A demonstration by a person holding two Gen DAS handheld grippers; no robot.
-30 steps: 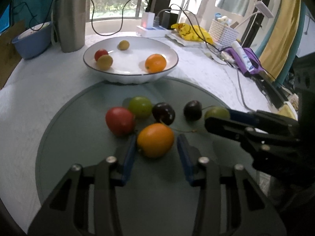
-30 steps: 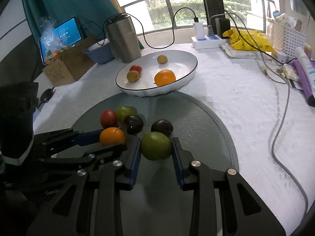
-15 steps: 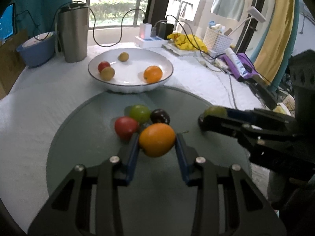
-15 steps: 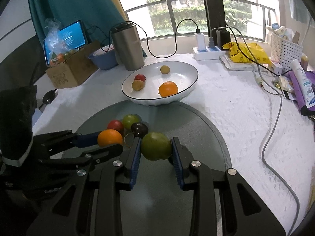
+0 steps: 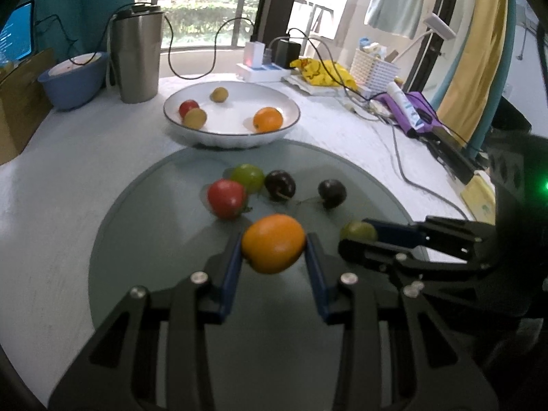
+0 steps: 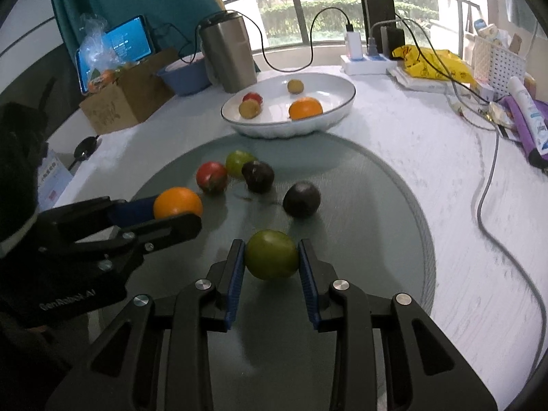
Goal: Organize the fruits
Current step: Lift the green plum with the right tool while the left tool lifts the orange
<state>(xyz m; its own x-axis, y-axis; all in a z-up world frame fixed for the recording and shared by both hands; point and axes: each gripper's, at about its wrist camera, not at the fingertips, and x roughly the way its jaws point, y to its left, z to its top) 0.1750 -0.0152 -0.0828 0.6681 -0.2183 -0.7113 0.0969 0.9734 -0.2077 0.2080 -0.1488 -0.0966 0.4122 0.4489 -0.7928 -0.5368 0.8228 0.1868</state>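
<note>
My left gripper (image 5: 274,257) is squeezed on the orange (image 5: 273,243), my right gripper (image 6: 272,267) on the green fruit (image 6: 271,254), both over the gray mat (image 5: 144,257). Round fruit could slip & roll off if I tilt. The bowl (image 5: 291,126) is far ahead w/ a red tomato (image 5: 226,198) & dark plums (image 5: 331,192) in between.

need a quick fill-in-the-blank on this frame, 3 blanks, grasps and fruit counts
The left gripper jaws are shut on the ____ fruit.
The right gripper holds a ____ fruit.
The white bowl holds ____ fruits.
Missing words: orange; green; four
</note>
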